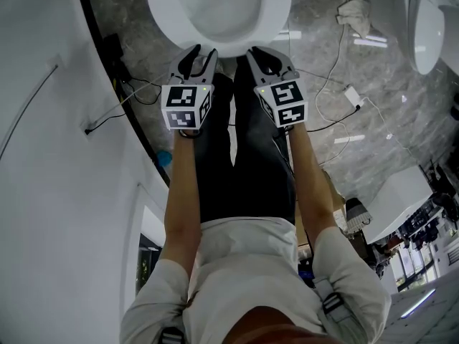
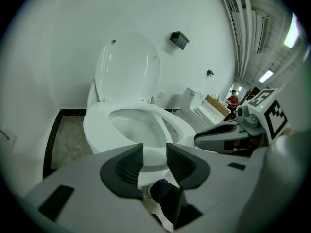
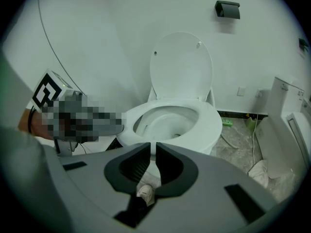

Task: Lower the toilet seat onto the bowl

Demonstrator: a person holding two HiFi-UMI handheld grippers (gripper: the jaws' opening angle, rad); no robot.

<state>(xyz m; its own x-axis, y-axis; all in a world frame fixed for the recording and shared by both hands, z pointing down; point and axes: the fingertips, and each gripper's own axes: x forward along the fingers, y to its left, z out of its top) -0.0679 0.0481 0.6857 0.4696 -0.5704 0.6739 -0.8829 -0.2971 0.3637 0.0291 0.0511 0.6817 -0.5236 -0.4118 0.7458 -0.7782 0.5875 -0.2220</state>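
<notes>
The white toilet stands at the top of the head view. Its seat lies flat on the bowl rim, also visible as the ring in the right gripper view. The lid stands upright against the wall, as does the lid. My left gripper hovers just before the bowl's front edge, its jaws open with nothing between the pads. My right gripper is beside it, apart from the seat, its jaws open only by a thin slit, holding nothing.
A white wall runs close on the left. Cables and a crumpled rag lie on the grey floor to the right, by another white fixture. A black box is mounted on the wall above the lid.
</notes>
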